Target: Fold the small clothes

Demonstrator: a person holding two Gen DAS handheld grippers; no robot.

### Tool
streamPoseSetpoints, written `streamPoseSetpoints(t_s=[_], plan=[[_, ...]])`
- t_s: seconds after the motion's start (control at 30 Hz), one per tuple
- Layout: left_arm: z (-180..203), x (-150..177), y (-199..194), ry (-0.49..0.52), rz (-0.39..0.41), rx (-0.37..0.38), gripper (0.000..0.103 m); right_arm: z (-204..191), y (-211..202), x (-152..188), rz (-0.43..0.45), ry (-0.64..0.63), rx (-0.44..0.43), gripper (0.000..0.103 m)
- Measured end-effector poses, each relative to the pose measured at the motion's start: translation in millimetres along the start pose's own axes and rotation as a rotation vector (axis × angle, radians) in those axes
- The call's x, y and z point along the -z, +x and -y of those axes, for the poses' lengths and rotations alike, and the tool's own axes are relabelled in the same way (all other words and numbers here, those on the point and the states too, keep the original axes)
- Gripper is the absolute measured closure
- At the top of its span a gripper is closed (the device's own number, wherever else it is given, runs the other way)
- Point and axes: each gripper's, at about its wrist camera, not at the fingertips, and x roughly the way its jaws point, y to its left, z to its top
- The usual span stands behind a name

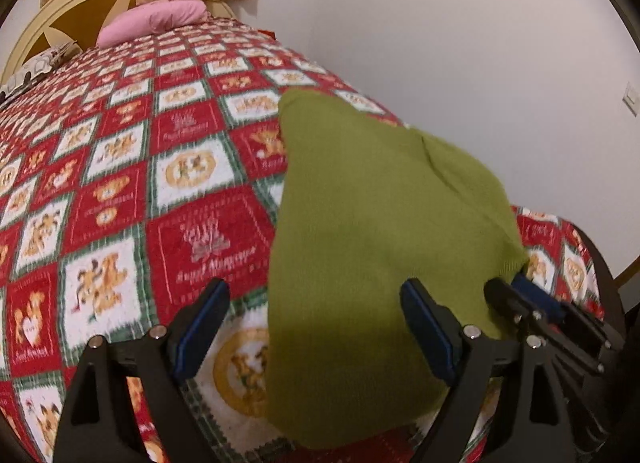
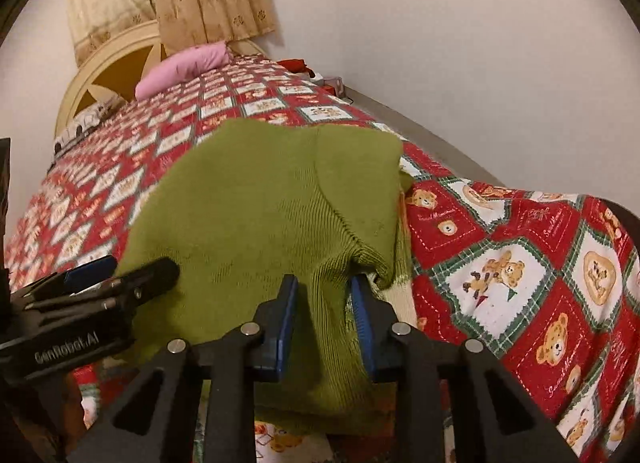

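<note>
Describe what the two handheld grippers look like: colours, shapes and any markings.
Both are alike: the left gripper and right gripper have matte black angular frames with triangular cut-outs, round silver pins at the joints, and two flat fingers faced with blue pads. In the right wrist view, the left gripper's body bears white lettering reading GenRobot.AI. No cables, hands or sleeves show.

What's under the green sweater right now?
The green knit sweater lies on the red teddy-bear quilt; quilt shows all around it. Anything beneath the knit itself is covered and cannot be seen.
</note>
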Motion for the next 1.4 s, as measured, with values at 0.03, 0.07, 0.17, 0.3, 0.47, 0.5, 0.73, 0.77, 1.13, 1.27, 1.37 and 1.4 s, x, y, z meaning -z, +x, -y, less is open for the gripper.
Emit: streamPoseSetpoints(t_s=[0.03, 0.07, 0.17, 0.3, 0.47, 0.5, 0.73, 0.77, 1.13, 1.27, 1.37, 1.4], plan=[[0.2, 2.8, 1.1, -0.001, -0.003, -0.002, 0.013, -1.7, -1.4, 2.8, 0.001, -0.007, 0.007, 0.074], [-0.2, 6.0, 2.1, -0.004, -0.005, -0.003, 0.012, -3.2, -1.4, 4.6, -0.001, -0.012, 0.013, 0.074], [-3.0, 11.8, 2.9, -0.017, -0.016, 0.005, 0.011, -5.5, -2.5, 10.4, -0.004, -0.020, 0.027, 0.074], [-4.9, 19.4, -8.5, -0.015, -0.015, 0.006, 0.011, -3.5, -12.0, 18.3, -0.016, 0.004, 0.014, 0.074], [-2.7, 35.7, -32.1, 0.034, 0.018, -0.013, 0.012, 4.3, -52.0, 36.4, 0.047, 0.049, -0.001, 0.071], [-1.9, 39.8, -37.4, 0.045, 0.024, -0.019, 0.012, 5.1, -60.8, 40.3, 0.059, 0.050, 0.000, 0.064], [4.9, 62.3, -73.4, 0.098, 0.080, -0.037, 0.006, 9.3, -120.8, 59.7, 0.140, 0.040, 0.034, 0.041], [5.8, 64.8, -78.5, 0.106, 0.089, -0.042, 0.005, 10.0, -125.5, 60.9, 0.140, 0.040, 0.036, 0.041], [22.7, 92.2, -149.8, 0.187, 0.228, -0.023, 0.000, 4.8, -197.6, 84.8, 0.172, 0.020, 0.043, 0.036], [25.4, 98.0, -175.8, 0.191, 0.283, -0.006, 0.000, -3.6, -227.4, 87.3, 0.225, 0.001, 0.048, 0.029], [25.7, 101.7, -196.0, 0.185, 0.338, -0.005, 0.000, -9.4, -251.9, 87.6, 0.283, -0.007, 0.041, 0.029], [25.4, 102.3, -201.3, 0.182, 0.350, -0.001, 0.000, -10.2, -258.3, 87.0, 0.301, -0.007, 0.037, 0.029]])
